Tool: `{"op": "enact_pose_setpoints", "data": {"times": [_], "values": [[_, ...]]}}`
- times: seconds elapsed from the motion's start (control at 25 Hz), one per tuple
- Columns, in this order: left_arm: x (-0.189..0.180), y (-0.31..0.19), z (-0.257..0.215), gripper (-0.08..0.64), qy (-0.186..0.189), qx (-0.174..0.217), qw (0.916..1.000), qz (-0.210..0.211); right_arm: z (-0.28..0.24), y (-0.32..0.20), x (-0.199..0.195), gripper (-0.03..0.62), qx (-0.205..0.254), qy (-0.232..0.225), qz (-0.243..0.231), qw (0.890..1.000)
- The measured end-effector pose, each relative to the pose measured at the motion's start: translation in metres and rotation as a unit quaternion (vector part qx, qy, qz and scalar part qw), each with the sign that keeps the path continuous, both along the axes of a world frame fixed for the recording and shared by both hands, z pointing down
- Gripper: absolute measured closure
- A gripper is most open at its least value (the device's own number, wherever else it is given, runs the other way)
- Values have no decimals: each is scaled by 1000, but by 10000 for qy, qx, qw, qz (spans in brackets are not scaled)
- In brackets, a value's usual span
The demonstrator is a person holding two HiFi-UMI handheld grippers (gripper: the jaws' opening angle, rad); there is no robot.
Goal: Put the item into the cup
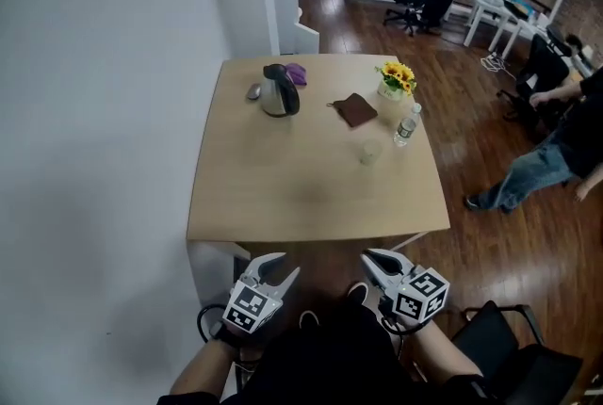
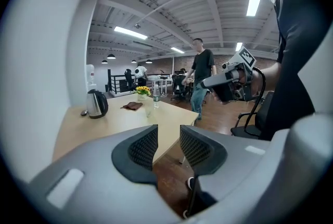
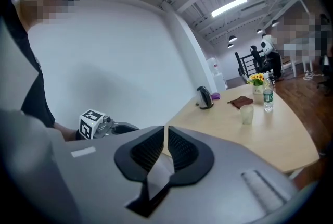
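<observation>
A clear cup (image 1: 369, 152) stands upright on the right half of the wooden table (image 1: 283, 205), and the right gripper view also takes in the cup (image 3: 246, 114). A brown pouch (image 1: 355, 109) and a small grey item (image 1: 253, 91) lie farther back. Both grippers hang below the table's near edge, close to my body and far from the cup. My left gripper (image 1: 283, 264) is open, and its jaws (image 2: 169, 134) hold nothing. My right gripper (image 1: 369, 257) is shut, with only a thin slit between its pads (image 3: 166, 137) and nothing in it.
A steel kettle (image 1: 279, 90) and a purple object (image 1: 297, 72) sit at the back left of the table. A pot of yellow flowers (image 1: 396, 78) and a water bottle (image 1: 406, 126) stand close behind the cup. A person (image 1: 556, 149) stands to the right, and a black chair (image 1: 509, 337) is beside me.
</observation>
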State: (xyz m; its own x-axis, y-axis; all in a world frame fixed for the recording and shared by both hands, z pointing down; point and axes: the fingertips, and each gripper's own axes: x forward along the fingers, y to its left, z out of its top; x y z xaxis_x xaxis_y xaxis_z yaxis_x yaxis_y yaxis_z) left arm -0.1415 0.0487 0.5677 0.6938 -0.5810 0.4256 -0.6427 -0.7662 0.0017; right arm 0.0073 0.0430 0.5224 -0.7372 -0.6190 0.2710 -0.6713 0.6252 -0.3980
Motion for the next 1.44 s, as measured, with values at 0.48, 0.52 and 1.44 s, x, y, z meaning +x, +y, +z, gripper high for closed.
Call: {"op": "enact_pose_setpoints", "data": {"times": [0.48, 0.52, 1.44], "values": [[31, 53, -8, 434, 185, 13, 9998, -34, 3, 60, 19, 584, 55, 380, -192, 9991], [35, 56, -8, 434, 172, 3, 9998, -18, 2, 63, 21, 584, 92, 394, -213, 9990], [48, 86, -15, 433, 87, 83, 9999, -22, -5, 91, 27, 584, 200, 388, -393, 9983]]}}
